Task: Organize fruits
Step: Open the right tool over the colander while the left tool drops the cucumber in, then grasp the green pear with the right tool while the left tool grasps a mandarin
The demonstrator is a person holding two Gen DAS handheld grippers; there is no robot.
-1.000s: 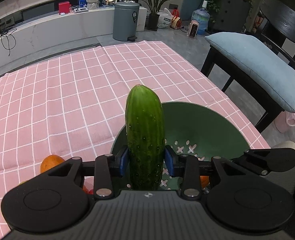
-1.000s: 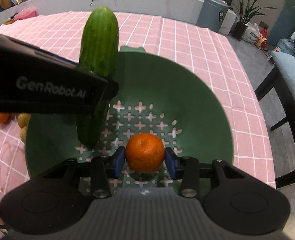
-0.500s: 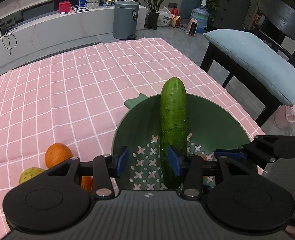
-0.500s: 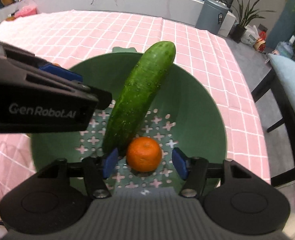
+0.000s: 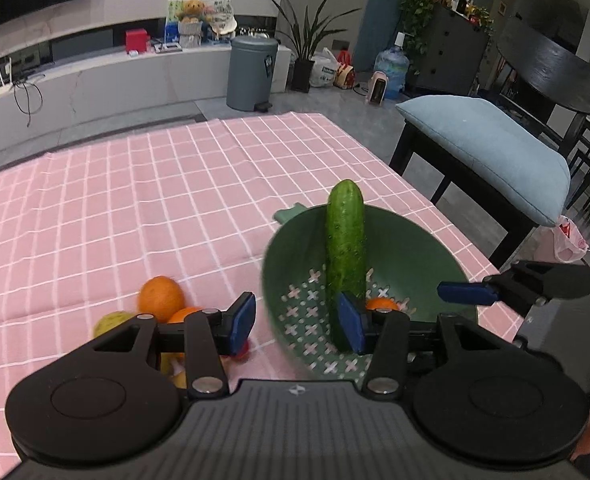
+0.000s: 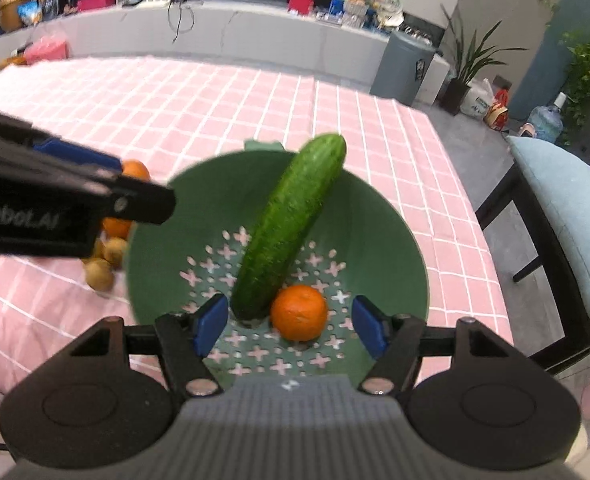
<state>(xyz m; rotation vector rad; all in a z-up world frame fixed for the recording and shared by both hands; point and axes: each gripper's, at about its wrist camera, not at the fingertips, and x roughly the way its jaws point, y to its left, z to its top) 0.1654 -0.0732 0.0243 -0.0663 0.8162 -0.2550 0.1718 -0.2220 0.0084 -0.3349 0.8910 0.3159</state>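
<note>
Several loose fruits are sitting on the left: an orange (image 5: pixel 161 298) with another orange and a yellowish fruit tucked beside it, all lying on the pink checked tablecloth (image 5: pixel 135 200), and small brown kiwis (image 6: pixel 100 274) are clustering just left of the bowl. Moving in, the left gripper (image 5: pixel 297 322) is hanging with its blue pads spread wide, gripping nothing, straddling the near-left rim of the green colander bowl (image 5: pixel 415 248). Inside that bowl, the cucumber (image 6: pixel 289 228) is lying at a slant, its far tip leaning on the back rim, its near end sitting on the perforated floor. Just right of that end, a mandarin (image 6: pixel 299 312) is resting, touching or nearly touching it. Over them the right gripper (image 6: pixel 291 326) is hovering, fingers parted wide, clutching nothing.
</note>
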